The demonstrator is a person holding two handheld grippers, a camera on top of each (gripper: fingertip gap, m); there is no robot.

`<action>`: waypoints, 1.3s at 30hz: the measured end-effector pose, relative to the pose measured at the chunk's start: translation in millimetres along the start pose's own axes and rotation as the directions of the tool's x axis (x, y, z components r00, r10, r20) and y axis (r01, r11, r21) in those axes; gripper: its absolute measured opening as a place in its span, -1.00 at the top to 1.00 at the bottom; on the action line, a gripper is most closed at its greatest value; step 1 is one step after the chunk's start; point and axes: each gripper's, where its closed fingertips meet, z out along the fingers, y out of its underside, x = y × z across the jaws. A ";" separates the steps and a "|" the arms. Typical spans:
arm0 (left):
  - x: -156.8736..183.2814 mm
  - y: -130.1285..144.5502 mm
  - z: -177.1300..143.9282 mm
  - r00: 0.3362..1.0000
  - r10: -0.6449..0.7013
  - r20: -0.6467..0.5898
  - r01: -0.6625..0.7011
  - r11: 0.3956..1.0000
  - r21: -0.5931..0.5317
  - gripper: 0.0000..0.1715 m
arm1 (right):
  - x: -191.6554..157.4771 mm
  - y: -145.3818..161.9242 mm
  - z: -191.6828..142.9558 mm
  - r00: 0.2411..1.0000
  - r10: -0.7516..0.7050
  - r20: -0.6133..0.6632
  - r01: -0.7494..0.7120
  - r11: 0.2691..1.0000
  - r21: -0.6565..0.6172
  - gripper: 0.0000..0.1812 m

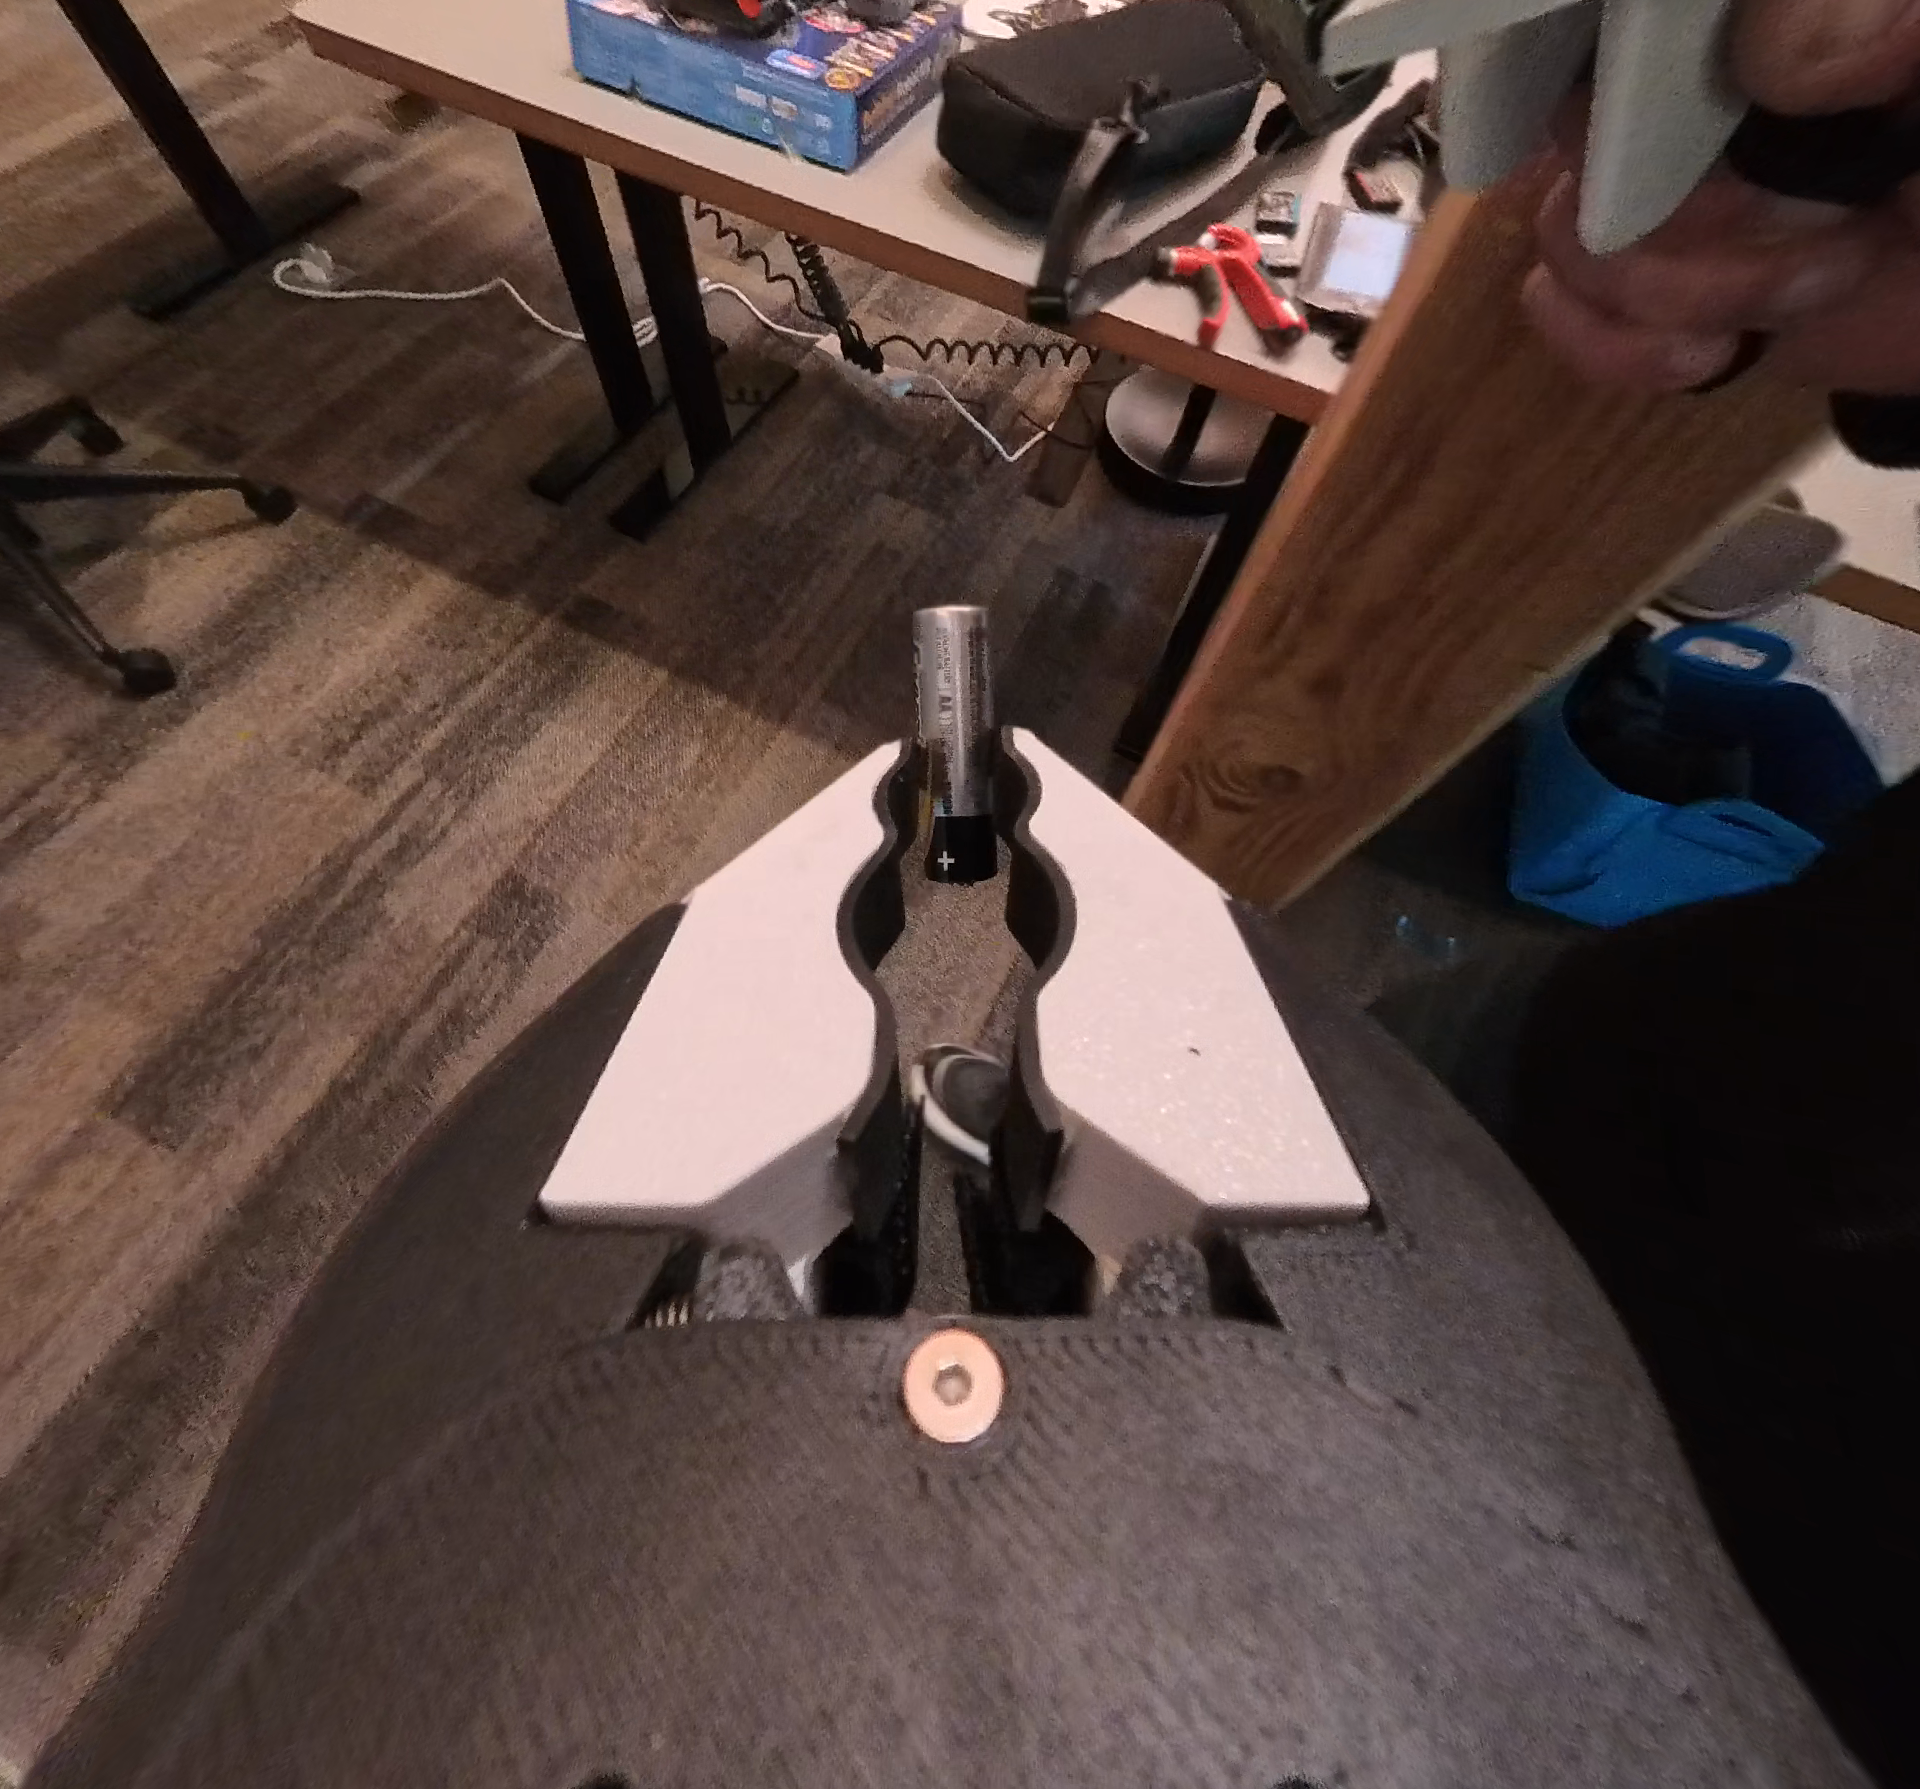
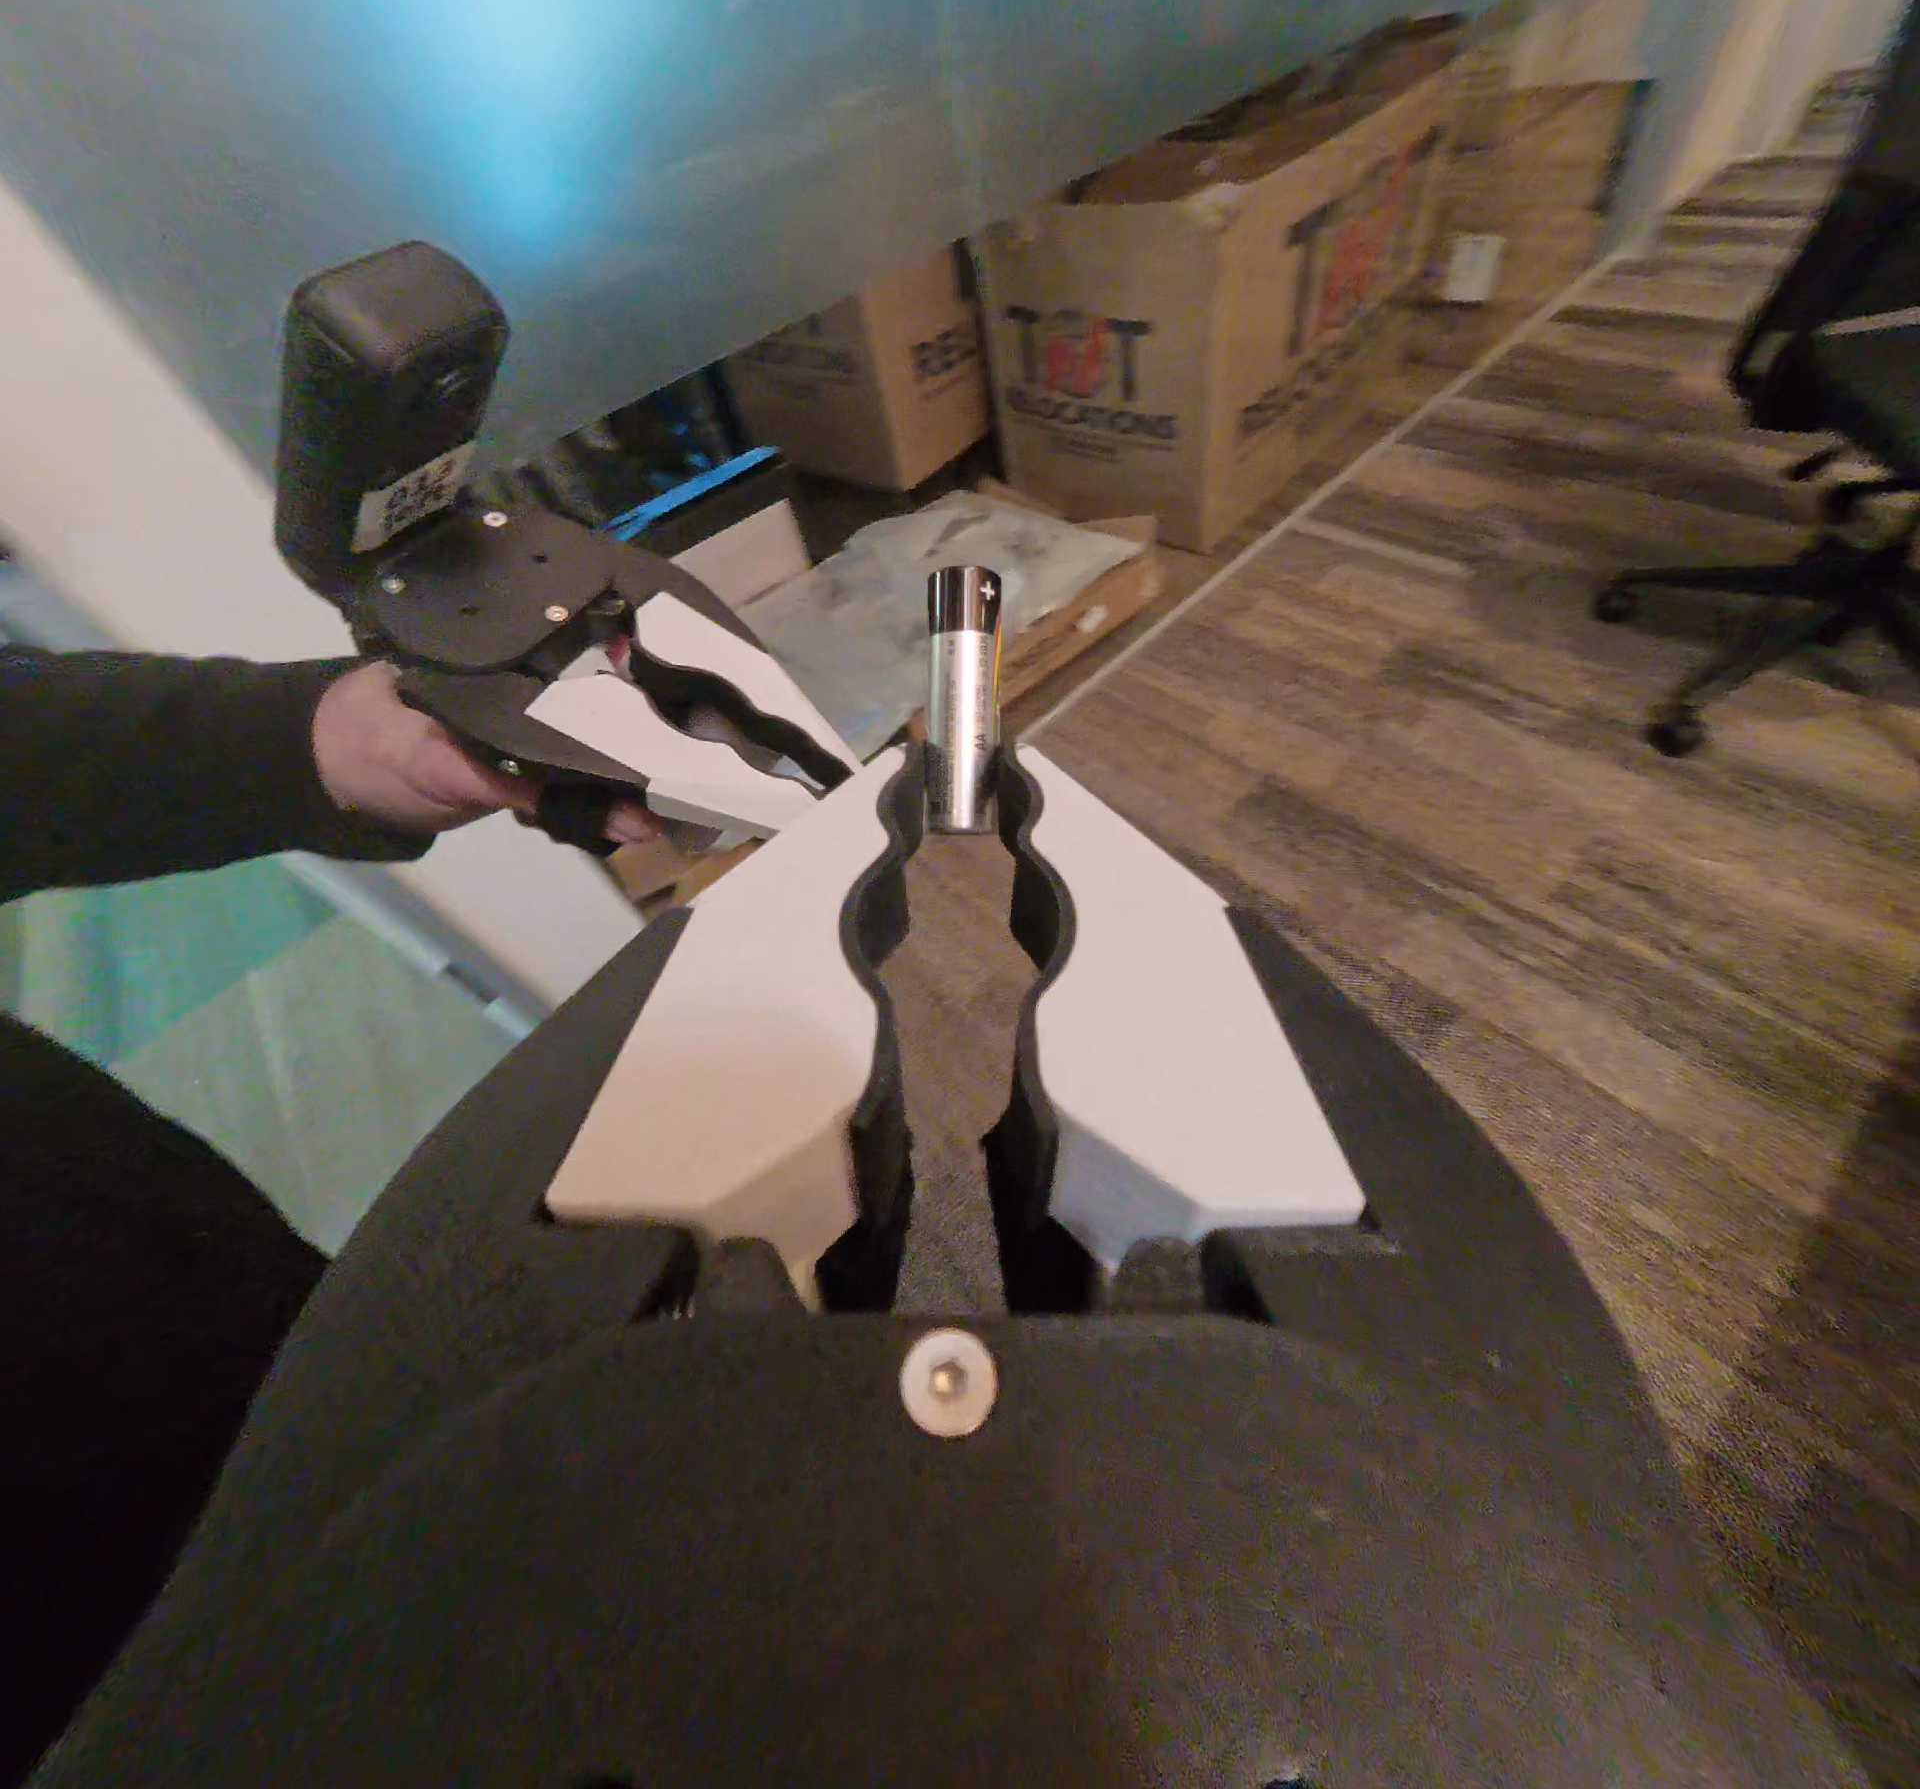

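— Left tool (image 1: 956,768)?
— Clamped at its tips on a silver-and-black battery (image 1: 954,700), plus end toward the camera, held in the air above the carpeted floor (image 1: 416,804).
— Right tool (image 2: 961,778)?
— Likewise pinching a second battery (image 2: 964,690) at the tips, plus end pointing away.
— Touching each other?
— Close beside one another; contact impossible to tell.
— Surroundings?
— Counter (image 1: 499,46) beyond, blue box (image 1: 748,66) near its left edge. Wooden board (image 1: 1455,544) slanting just right of the left tool. Cardboard boxes (image 2: 1195,337) along the wall.
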 end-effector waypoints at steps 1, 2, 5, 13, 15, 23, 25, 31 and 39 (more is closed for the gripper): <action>-16.9 -11.0 16.7 1.000 0.011 -0.015 -0.010 1.000 0.008 0.87 | 24.9 -2.5 5.5 0.999 0.025 -0.039 -0.024 1.000 0.010 0.88; -32.4 -24.6 34.8 0.999 0.021 -0.036 -0.021 1.000 0.020 0.87 | 50.2 -3.5 10.6 0.997 0.039 -0.074 -0.038 0.999 0.015 0.88; -80.0 -70.0 97.3 0.992 0.094 -0.079 -0.091 0.995 0.035 0.87 | 131.0 -7.3 21.2 0.982 0.080 -0.171 -0.073 0.996 0.049 0.87; -173.7 -200.6 300.2 0.940 0.169 -0.295 -0.166 0.985 0.037 0.87 | 333.1 -26.1 4.2 0.868 0.214 -0.448 -0.192 0.977 0.095 0.87; -193.1 -228.3 351.5 0.925 0.179 -0.335 -0.182 0.983 0.024 0.87 | 376.8 -26.8 -2.8 0.813 0.277 -0.513 -0.246 0.961 0.128 0.87; -291.3 -303.1 548.4 0.885 0.190 -0.426 -0.241 0.968 -0.070 0.87 | 578.6 -19.6 18.3 0.669 0.359 -0.651 -0.316 0.930 0.187 0.87; -322.9 -318.0 603.1 0.875 0.209 -0.436 -0.270 0.959 -0.082 0.87 | 646.2 -20.7 29.5 0.634 0.367 -0.681 -0.321 0.926 0.201 0.87; -395.3 -362.4 780.3 0.822 0.204 -0.532 -0.313 0.942 -0.123 0.87 | 834.1 1.3 68.7 0.497 0.395 -0.772 -0.403 0.894 0.198 0.88; -431.6 -416.4 936.5 0.737 0.254 -0.627 -0.459 0.868 -0.188 0.87 | 990.9 25.8 96.2 0.384 0.438 -0.813 -0.495 0.841 0.220 0.88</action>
